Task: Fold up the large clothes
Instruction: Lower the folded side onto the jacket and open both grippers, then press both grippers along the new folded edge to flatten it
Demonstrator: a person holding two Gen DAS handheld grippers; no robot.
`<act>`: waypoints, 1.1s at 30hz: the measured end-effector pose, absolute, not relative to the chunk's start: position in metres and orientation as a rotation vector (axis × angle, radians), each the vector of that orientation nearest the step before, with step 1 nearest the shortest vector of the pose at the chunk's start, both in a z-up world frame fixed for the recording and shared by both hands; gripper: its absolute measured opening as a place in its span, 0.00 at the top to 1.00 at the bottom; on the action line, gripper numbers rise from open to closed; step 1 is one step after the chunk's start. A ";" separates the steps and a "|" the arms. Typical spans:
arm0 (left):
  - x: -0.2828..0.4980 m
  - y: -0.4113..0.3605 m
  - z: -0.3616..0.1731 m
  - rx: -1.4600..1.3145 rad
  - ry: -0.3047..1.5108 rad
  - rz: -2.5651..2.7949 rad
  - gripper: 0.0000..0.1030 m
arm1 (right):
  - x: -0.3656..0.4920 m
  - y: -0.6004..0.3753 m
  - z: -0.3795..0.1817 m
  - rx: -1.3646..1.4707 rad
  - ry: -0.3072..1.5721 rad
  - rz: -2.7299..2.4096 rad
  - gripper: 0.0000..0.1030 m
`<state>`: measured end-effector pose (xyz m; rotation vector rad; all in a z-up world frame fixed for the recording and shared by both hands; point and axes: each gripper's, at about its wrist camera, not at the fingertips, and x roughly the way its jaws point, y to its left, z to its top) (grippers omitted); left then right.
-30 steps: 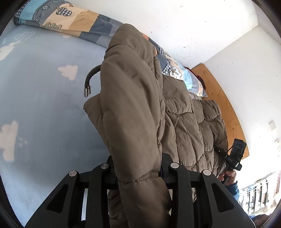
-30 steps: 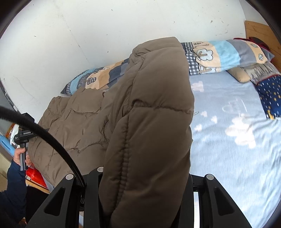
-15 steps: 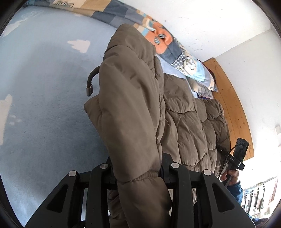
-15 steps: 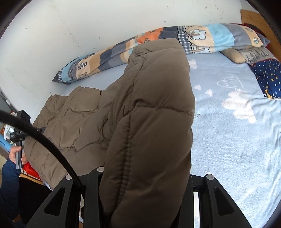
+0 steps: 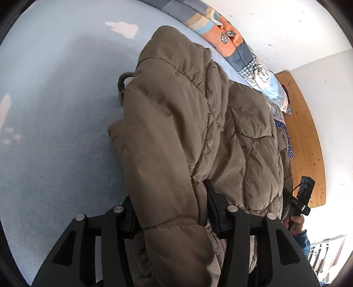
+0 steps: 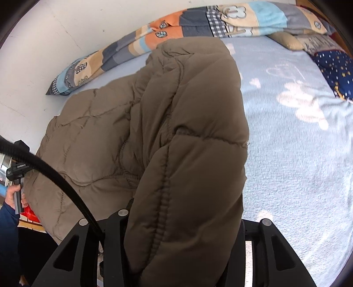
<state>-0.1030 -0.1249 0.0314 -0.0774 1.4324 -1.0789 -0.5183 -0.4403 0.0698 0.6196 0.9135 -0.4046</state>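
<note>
A brown puffer jacket (image 5: 247, 141) lies spread on the light blue bed sheet (image 5: 55, 132), with a folded sleeve rising toward each camera. In the left wrist view one sleeve (image 5: 163, 154) runs between the jaws of my left gripper (image 5: 169, 205). Those jaws are opening, and a thin dark gap shows beside the right finger (image 5: 213, 207). In the right wrist view the other sleeve (image 6: 194, 154) fills my right gripper (image 6: 185, 216). Its jaws are starting to open while the fabric still bulges against both fingers.
A rolled patchwork quilt (image 6: 198, 19) lies along the white wall. A navy star pillow (image 6: 335, 72) and a wooden headboard (image 5: 306, 136) close off the bed's head. A black cable (image 6: 55, 176) arcs over the jacket. A hand (image 6: 13, 196) grips the other tool at the bed's edge.
Both grippers have sunk toward the bed with the sleeves, and the jacket now sits lower on the sheet. The left jaws have spread apart; the right jaws look only slightly wider.
</note>
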 end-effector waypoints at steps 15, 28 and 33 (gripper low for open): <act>-0.081 -0.068 0.036 -0.309 1.480 -0.991 0.22 | -0.544 -0.451 0.079 0.737 0.868 -0.470 0.22; -0.148 0.002 0.135 -0.241 1.042 -0.866 0.22 | -0.621 -0.420 0.141 0.656 0.630 -0.734 0.22; -0.225 -0.028 0.159 -0.063 0.873 -0.907 0.21 | -0.612 -0.380 0.153 0.555 0.583 -0.685 0.22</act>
